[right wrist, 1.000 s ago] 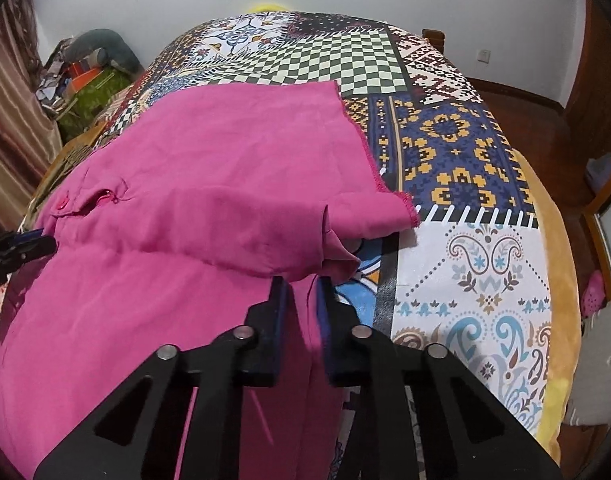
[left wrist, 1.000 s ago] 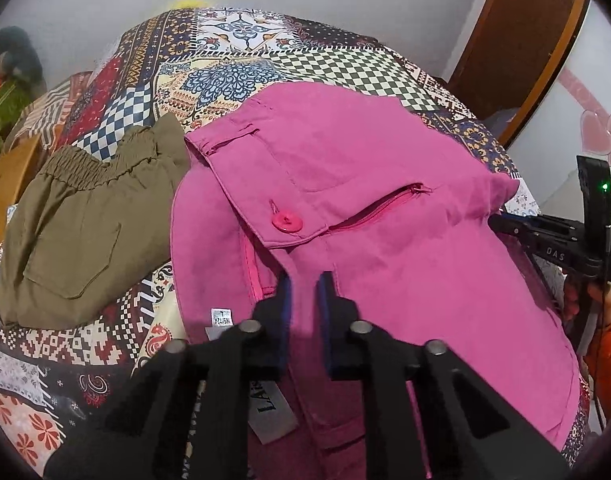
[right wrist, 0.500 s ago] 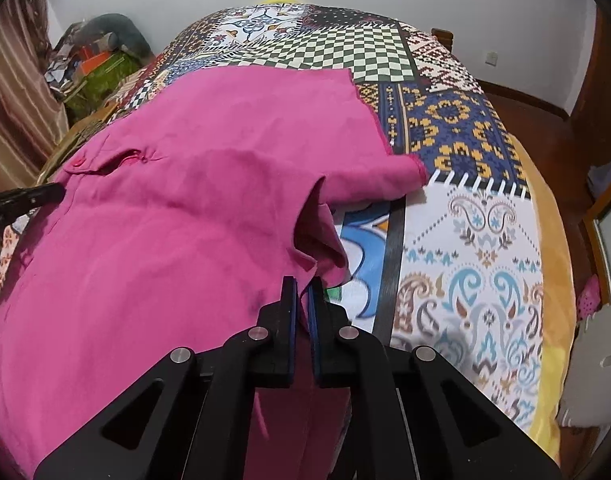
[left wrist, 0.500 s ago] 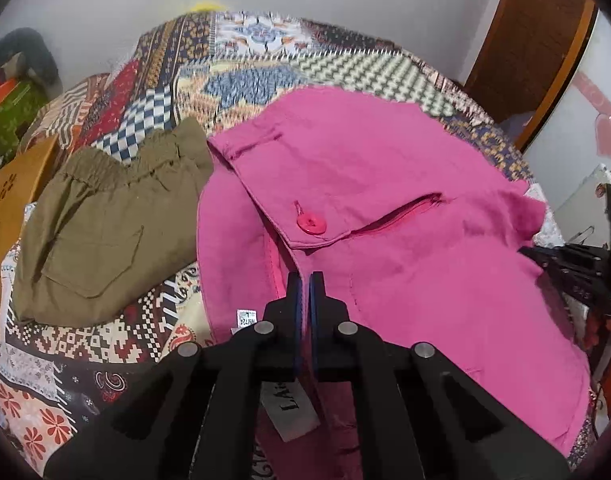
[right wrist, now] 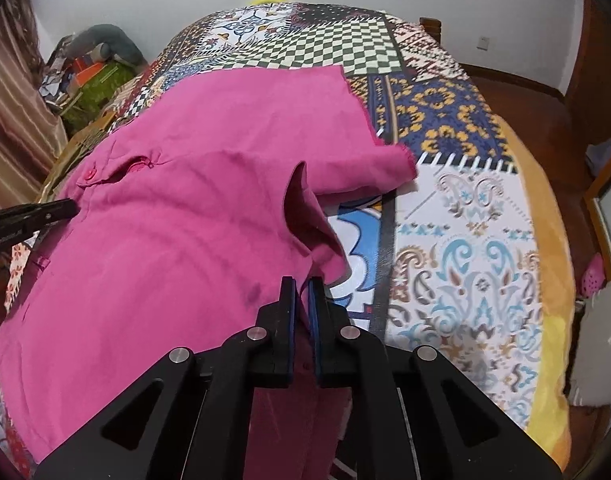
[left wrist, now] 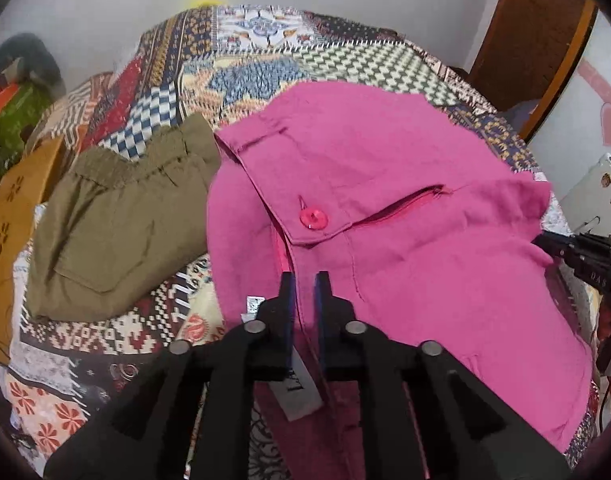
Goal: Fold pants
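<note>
Grip: While the pants (left wrist: 405, 208) lie spread on the bed (left wrist: 265, 52) ahead of both tools, the right gripper (right wrist: 301, 280) is clenched on a fold of pink cloth at the leg end.
Left jaws: the left gripper (left wrist: 304, 276) is opening, with waist cloth between the pads but a visible gap, so I judge the hold there is letting go.
Pants: waistband, button (left wrist: 313, 218) and fly sit just ahead of the left jaws; the leg hems (right wrist: 389, 156) lie ahead and right of the right jaws.
Doing it well: likely the fold needs both ends carried together, so the left should re-bite the full waist seam, not the label (left wrist: 297, 392) beneath the jaws, before any lift.
Tension: keep the cloth taut between the tools, or the loose flap ahead of the right jaws may bunch.
Left view only: olive shorts (left wrist: 117, 220) lie left of the jaws, apart from the pink cloth except near the waistband corner; the label shows here too.
Right view only: the hems, the drooping flap, and bare bed right of the jaws where cloth could land.
</note>
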`<control>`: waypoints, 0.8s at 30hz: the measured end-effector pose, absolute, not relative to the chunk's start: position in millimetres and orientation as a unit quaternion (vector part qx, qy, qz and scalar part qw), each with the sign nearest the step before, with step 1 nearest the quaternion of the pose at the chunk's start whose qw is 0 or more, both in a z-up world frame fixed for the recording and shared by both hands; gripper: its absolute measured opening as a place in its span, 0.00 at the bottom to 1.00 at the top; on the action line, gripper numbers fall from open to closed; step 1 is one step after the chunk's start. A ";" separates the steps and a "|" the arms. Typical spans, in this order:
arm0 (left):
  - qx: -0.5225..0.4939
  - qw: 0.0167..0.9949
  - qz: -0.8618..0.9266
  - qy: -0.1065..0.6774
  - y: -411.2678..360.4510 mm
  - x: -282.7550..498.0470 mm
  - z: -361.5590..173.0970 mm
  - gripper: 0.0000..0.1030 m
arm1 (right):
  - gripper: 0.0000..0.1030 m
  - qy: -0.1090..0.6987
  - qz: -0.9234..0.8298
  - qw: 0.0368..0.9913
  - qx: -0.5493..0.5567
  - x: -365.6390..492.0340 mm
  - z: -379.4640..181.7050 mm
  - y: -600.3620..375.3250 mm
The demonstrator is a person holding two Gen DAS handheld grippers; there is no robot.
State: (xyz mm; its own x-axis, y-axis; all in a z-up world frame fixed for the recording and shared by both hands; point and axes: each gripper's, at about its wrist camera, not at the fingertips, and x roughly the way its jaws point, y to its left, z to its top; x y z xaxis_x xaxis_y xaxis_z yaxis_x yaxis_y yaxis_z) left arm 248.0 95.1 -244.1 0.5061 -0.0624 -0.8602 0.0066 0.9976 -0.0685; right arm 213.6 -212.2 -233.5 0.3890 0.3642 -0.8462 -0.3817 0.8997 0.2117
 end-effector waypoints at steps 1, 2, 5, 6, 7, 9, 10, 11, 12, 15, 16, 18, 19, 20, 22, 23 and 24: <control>-0.031 0.870 -0.019 0.492 97.3 247.6 -239.7 0.17 | 0.08 0.502 0.222 0.836 -0.007 215.4 -228.2 -214.5; -0.035 0.872 -0.017 0.488 100.5 248.0 -235.3 0.18 | 0.08 0.498 0.222 0.838 -0.005 216.2 -224.3 -216.6; -0.049 0.878 -0.014 0.476 110.6 254.2 -223.3 0.18 | 0.09 0.479 0.222 0.849 0.001 220.0 -207.0 -222.4; -0.053 0.879 -0.013 0.473 113.3 256.7 -220.8 0.19 | 0.12 0.470 0.222 0.854 0.002 222.6 -200.1 -224.1; -0.057 0.881 -0.012 0.470 116.3 260.1 -218.2 0.20 | 0.15 0.464 0.222 0.858 0.002 224.4 -196.1 -225.1; -0.060 0.883 -0.004 0.465 121.8 267.7 -214.7 0.29 | 0.34 0.446 0.219 0.868 0.002 231.4 -186.2 -226.3; -0.060 0.884 -0.001 0.463 123.4 271.3 -214.2 0.30 | 0.37 0.437 0.216 0.873 0.000 233.7 -183.5 -226.2; -0.060 0.885 0.001 0.462 125.3 275.2 -214.1 0.31 | 0.38 0.430 0.214 0.877 -0.003 237.5 -181.3 -225.6; -0.060 0.884 0.004 0.463 127.2 279.5 -215.0 0.31 | 0.38 0.427 0.213 0.879 -0.005 243.7 -180.3 -224.6; -0.066 0.879 0.005 0.472 131.1 291.7 -221.9 0.31 | 0.38 0.426 0.209 0.880 -0.006 259.1 -183.5 -222.1; -0.069 0.877 0.003 0.476 131.5 294.7 -224.2 0.31 | 0.38 0.426 0.207 0.881 -0.008 262.7 -184.9 -221.2; -0.074 0.871 -0.002 0.485 131.9 302.3 -231.3 0.31 | 0.38 0.428 0.204 0.880 -0.012 272.3 -190.3 -218.8; -0.074 0.869 -0.004 0.489 131.2 305.1 -234.8 0.31 | 0.38 0.431 0.203 0.879 -0.015 277.1 -193.7 -218.4; -0.074 0.867 -0.005 0.493 131.1 308.0 -238.8 0.31 | 0.38 0.434 0.201 0.878 -0.016 281.8 -197.1 -216.6; -0.077 0.861 -0.007 0.502 130.4 314.6 -248.0 0.31 | 0.38 0.444 0.200 0.874 -0.018 292.6 -207.1 -214.0; -0.078 0.860 -0.008 0.505 130.3 317.1 -251.3 0.31 | 0.38 0.448 0.199 0.872 -0.018 295.8 -209.6 -214.4; -0.079 0.859 -0.009 0.505 130.2 318.5 -254.2 0.31 | 0.38 0.454 0.200 0.868 -0.017 300.2 -214.7 -213.7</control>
State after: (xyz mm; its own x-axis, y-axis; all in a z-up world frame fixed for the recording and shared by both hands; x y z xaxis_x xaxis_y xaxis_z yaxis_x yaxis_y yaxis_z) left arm 318.5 130.2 -254.2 0.4888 -0.0955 -0.8671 -0.0636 0.9874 -0.1446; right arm 300.2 -213.7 -214.7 0.5086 0.3309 -0.7949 -0.3622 0.9198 0.1511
